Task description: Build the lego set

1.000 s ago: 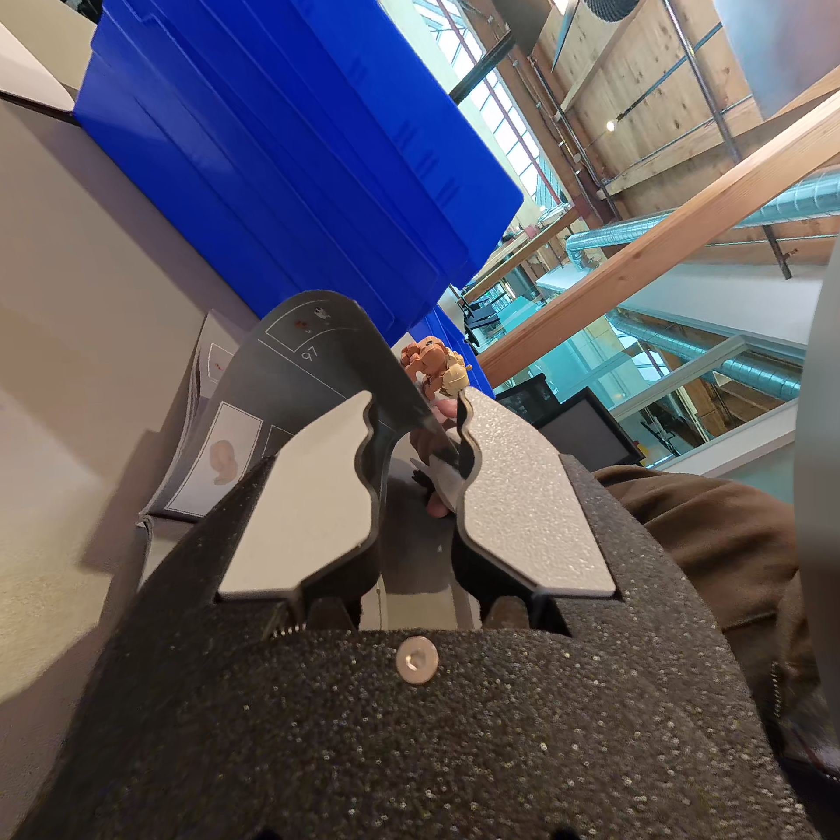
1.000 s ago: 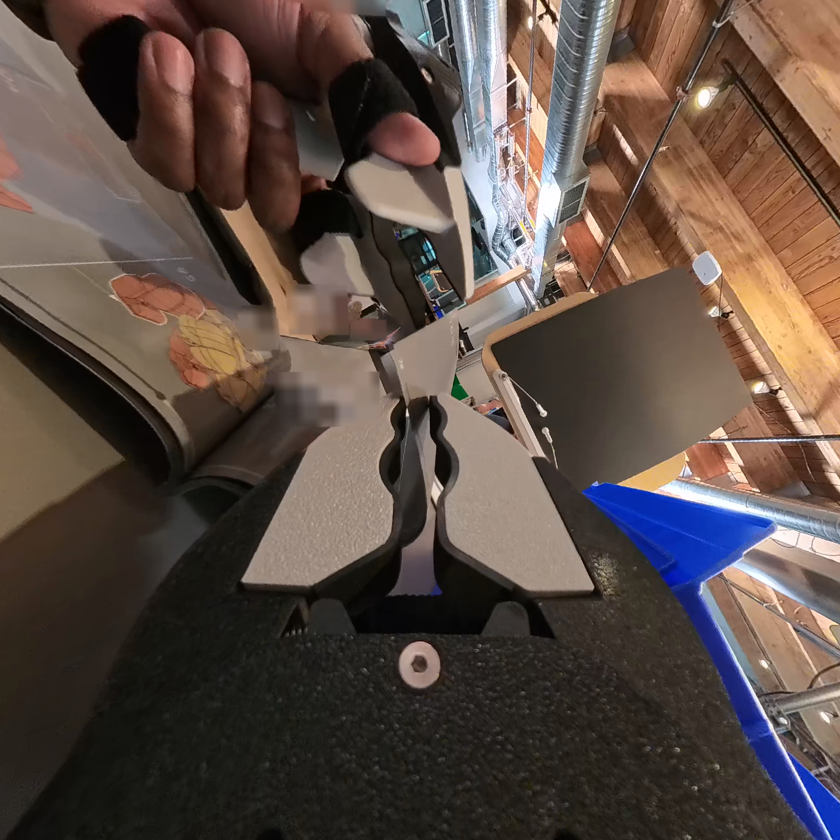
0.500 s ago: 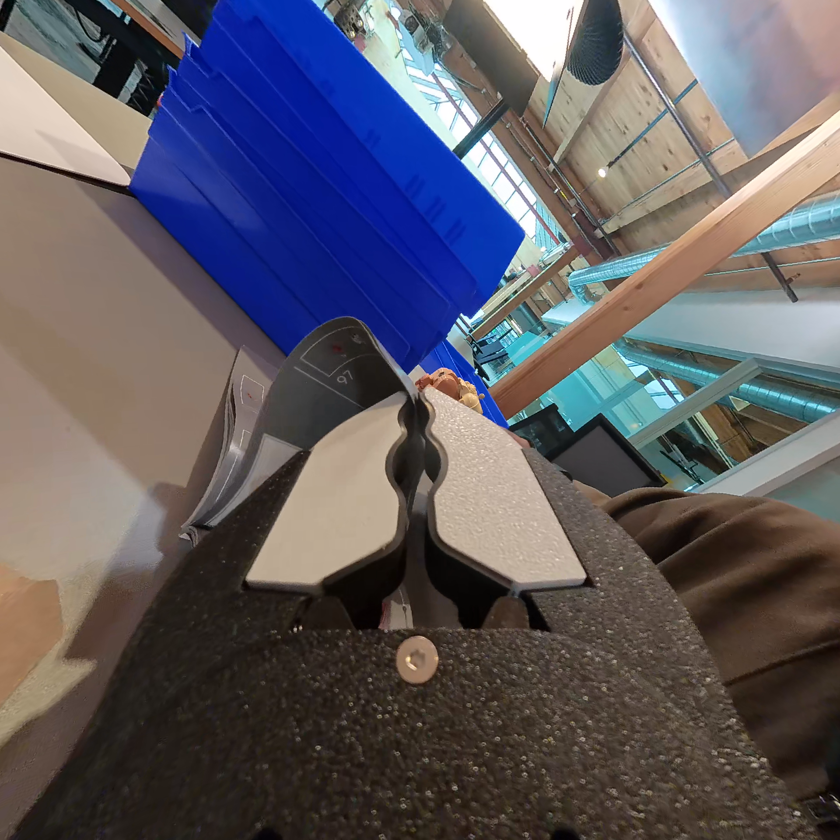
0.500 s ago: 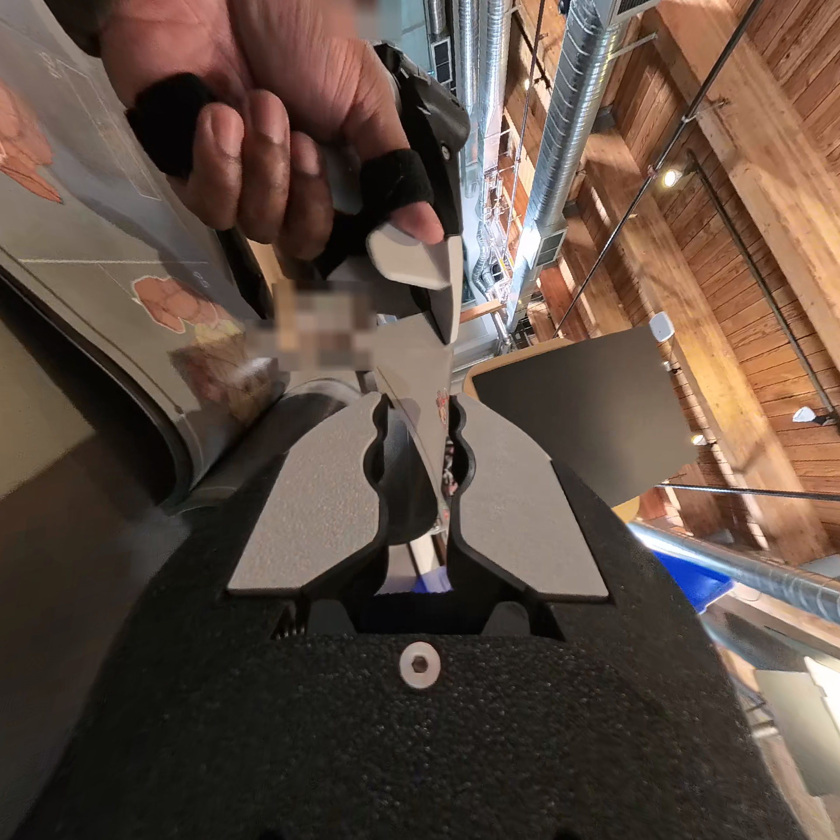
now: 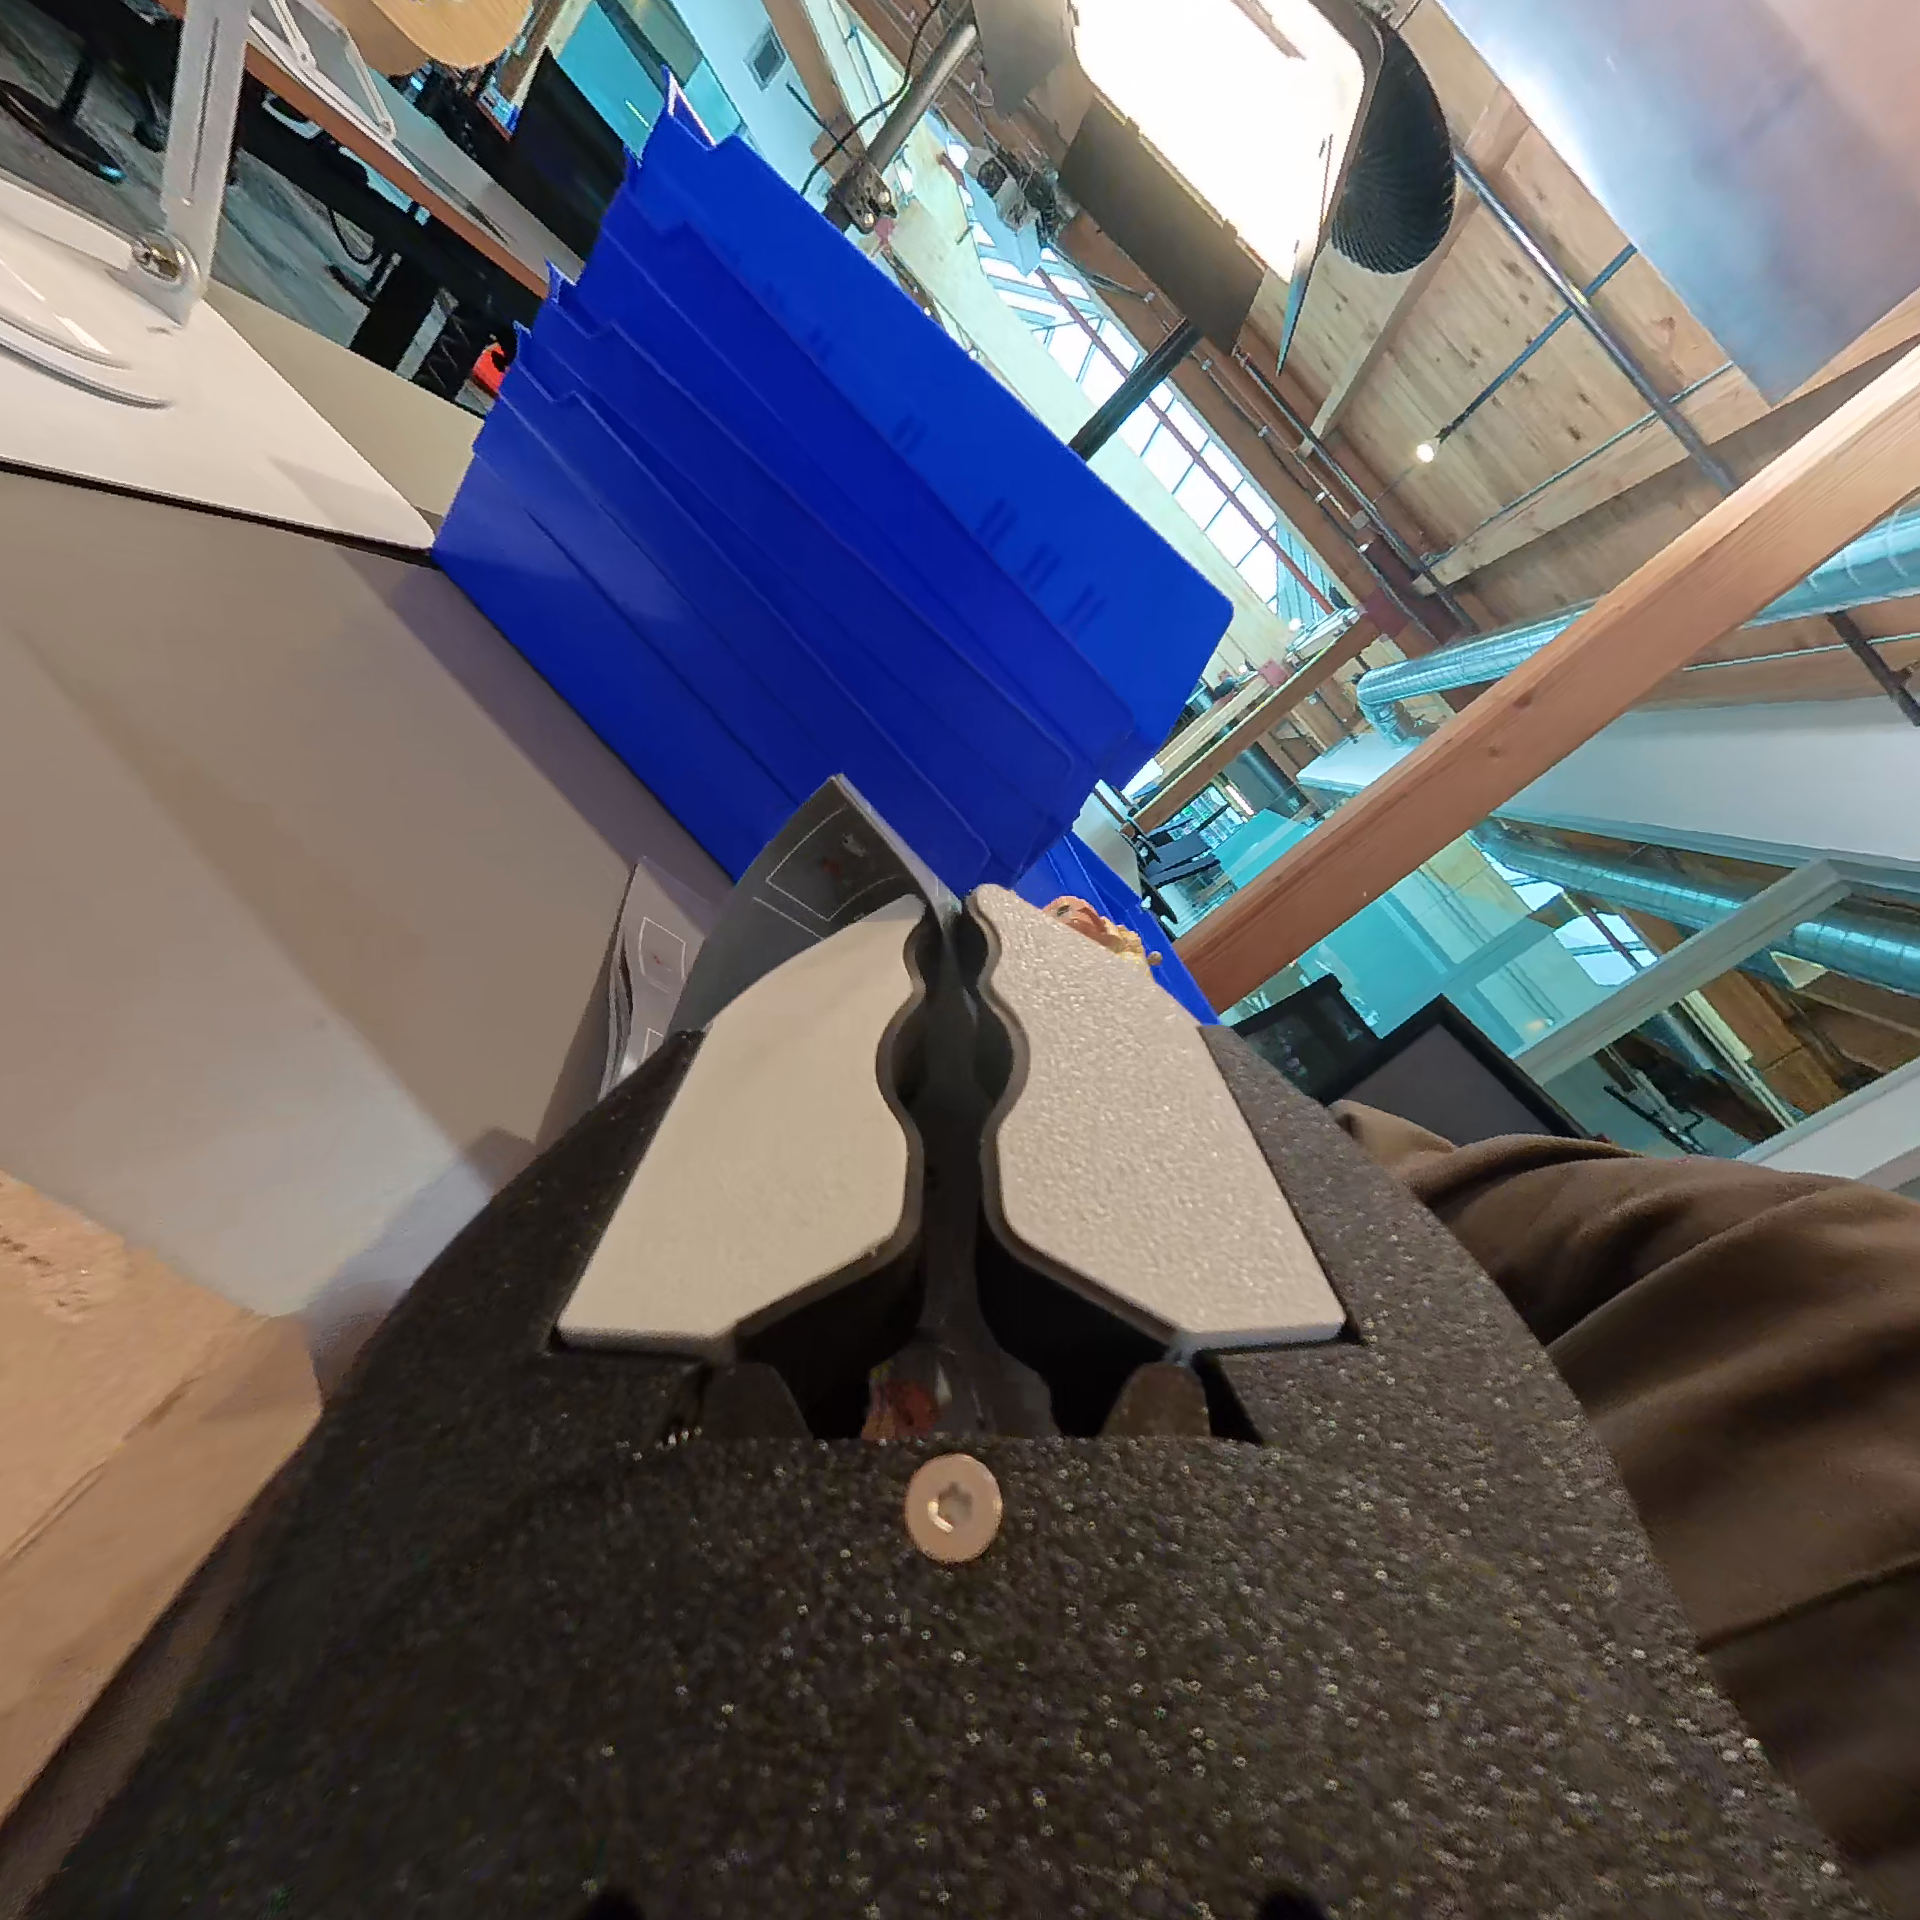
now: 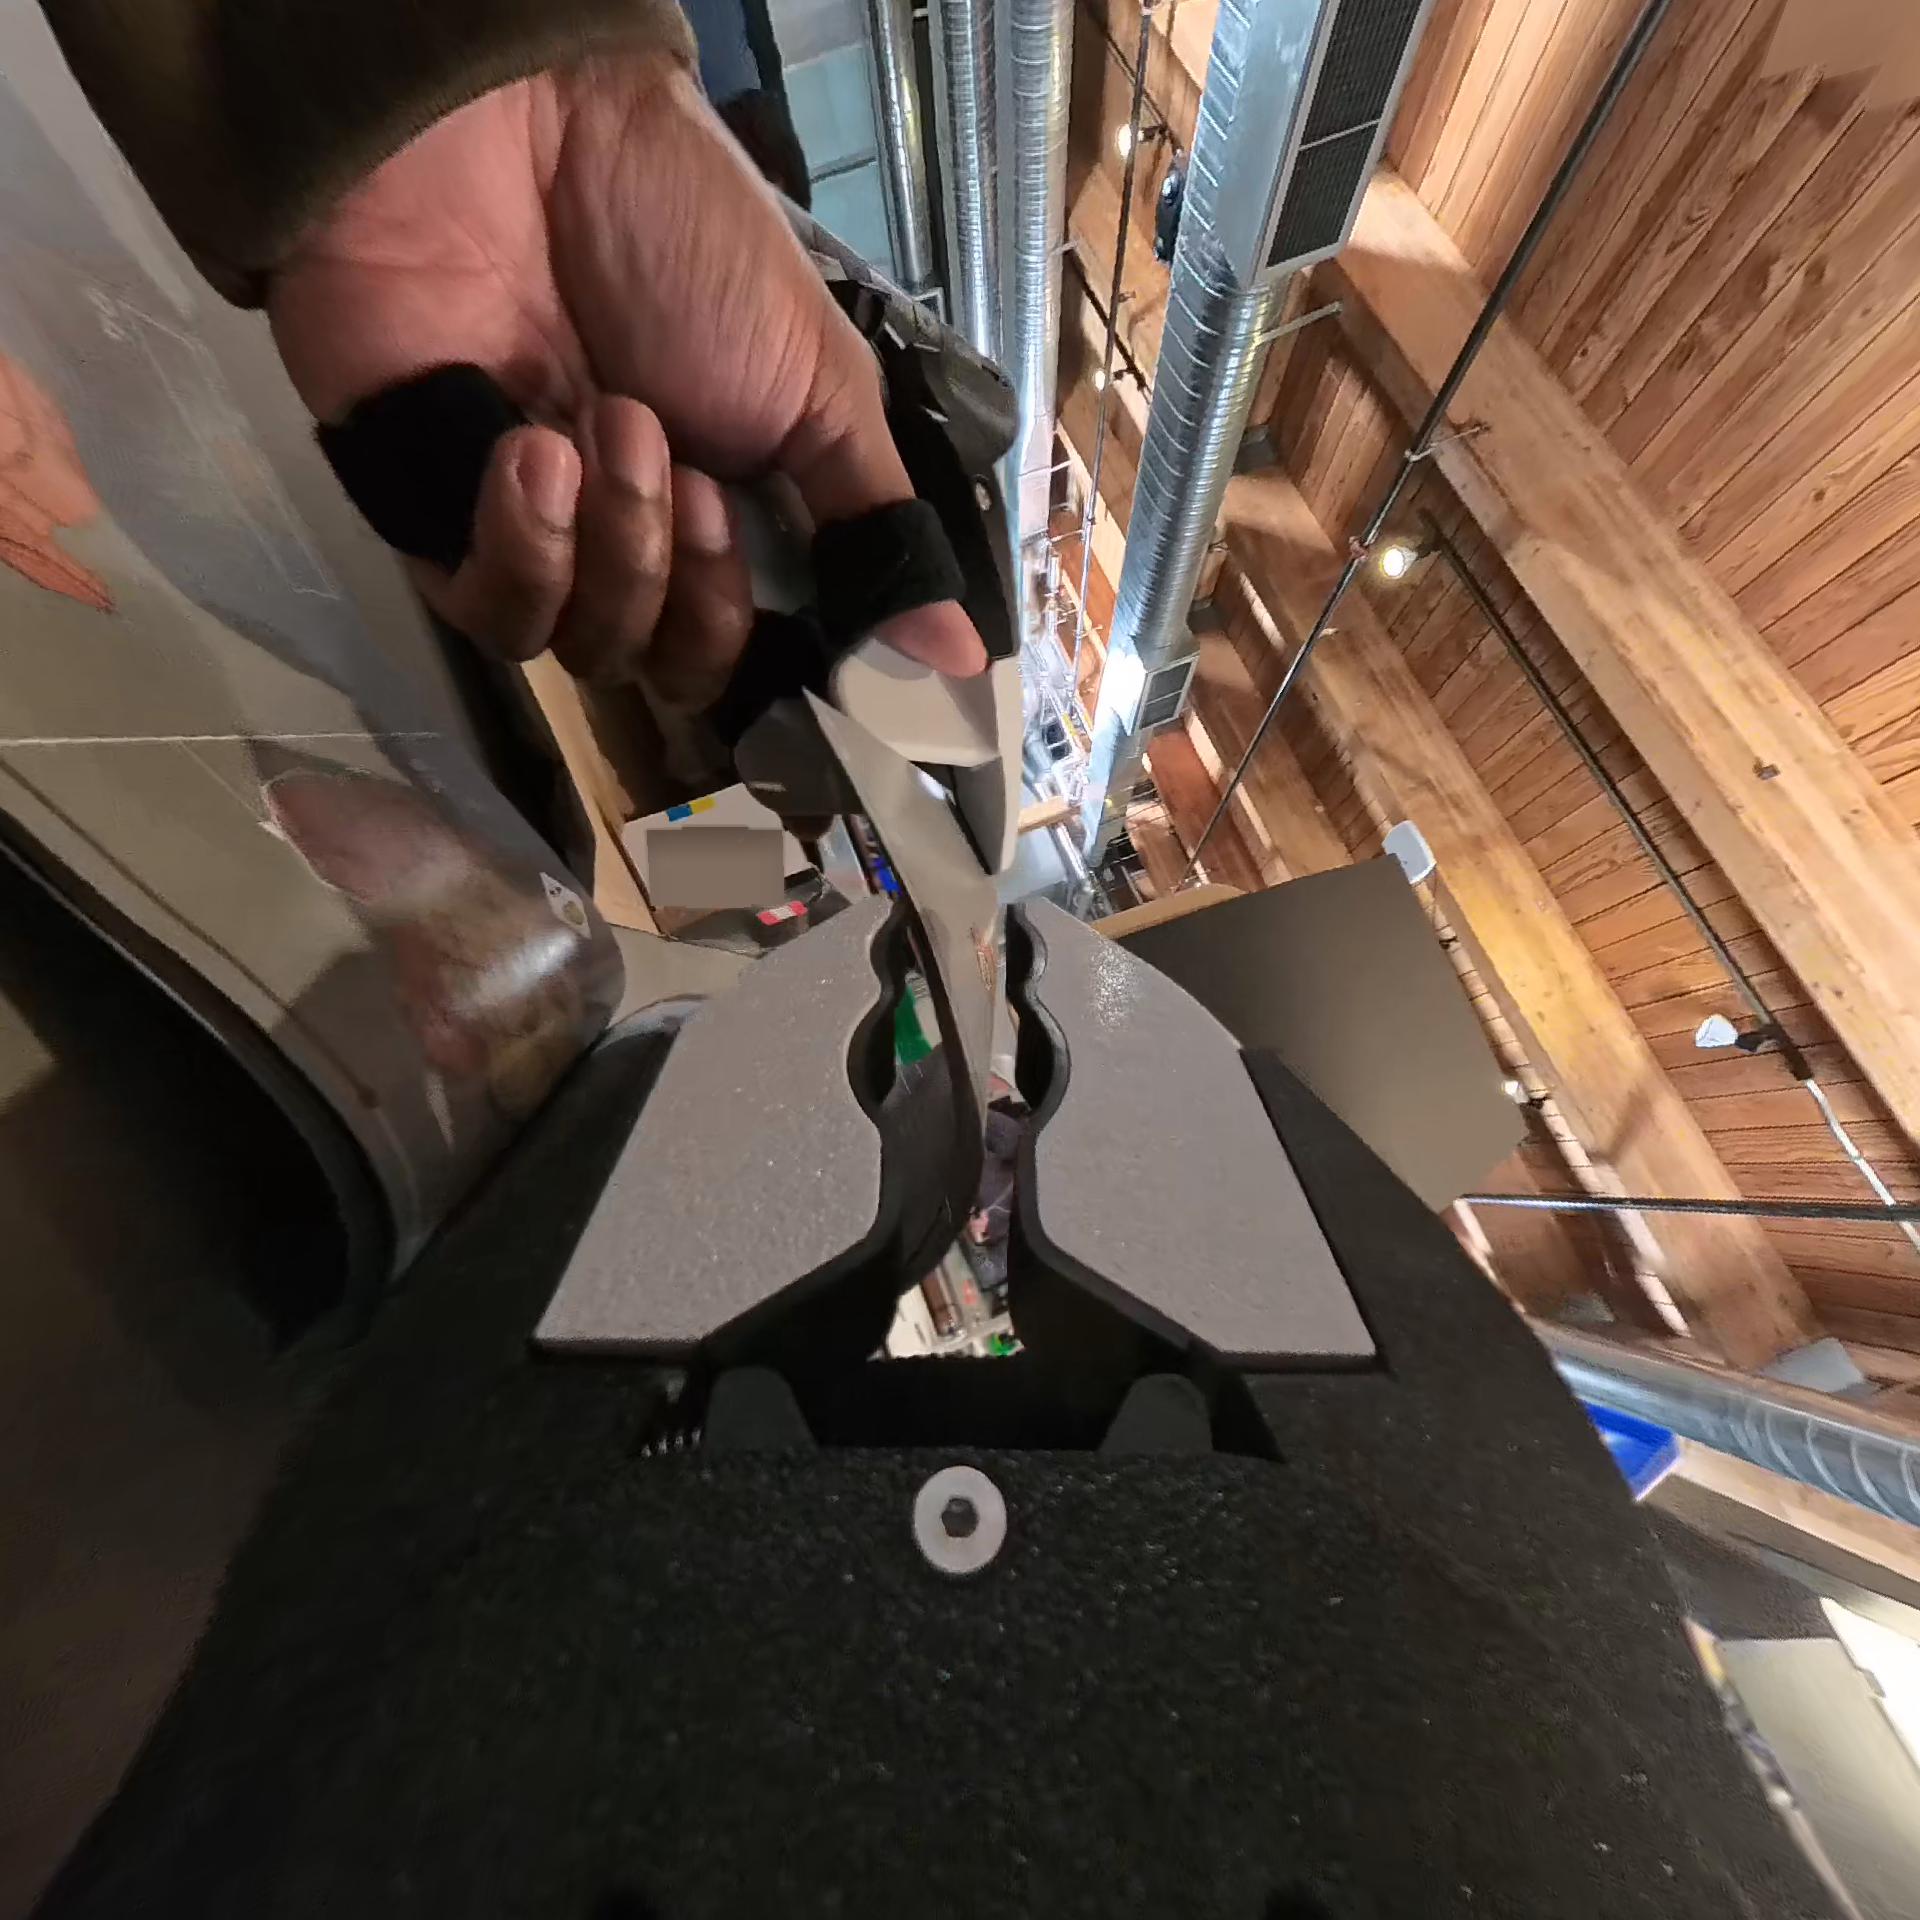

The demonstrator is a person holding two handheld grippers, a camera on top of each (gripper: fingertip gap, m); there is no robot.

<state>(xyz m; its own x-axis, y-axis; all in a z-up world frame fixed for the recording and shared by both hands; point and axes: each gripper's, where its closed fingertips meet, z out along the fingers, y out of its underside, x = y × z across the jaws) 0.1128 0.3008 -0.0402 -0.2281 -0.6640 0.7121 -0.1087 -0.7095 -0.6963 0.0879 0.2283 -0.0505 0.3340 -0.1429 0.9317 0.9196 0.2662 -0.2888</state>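
In the left wrist view my left gripper (image 5: pixel 948 914) is shut on a dark page (image 5: pixel 831 868) of the instruction booklet (image 5: pixel 649 961), which lies on the grey table. The orange and tan lego model (image 5: pixel 1091 923) peeks out just behind the right finger. In the right wrist view my right gripper (image 6: pixel 956 925) is open; the same page (image 6: pixel 961 997) runs loosely through its gap. Above it a hand (image 6: pixel 582 312) holds the left gripper (image 6: pixel 987 831), pinched on the page's edge. The booklet's other pages (image 6: pixel 312 831) curve away at the left.
A stack of blue bins (image 5: pixel 831 582) stands on the table behind the booklet. A brown sleeve (image 5: pixel 1662 1403) fills the right of the left wrist view. A white stand (image 5: pixel 177 208) is at the far left. A dark panel (image 6: pixel 1299 1039) lies beyond the right gripper. There is about 8 centimeters between the tips of the two grippers.
My left gripper has closed on the booklet page and lifted it. My right gripper, shut on that page a second ago, has opened and let it go.
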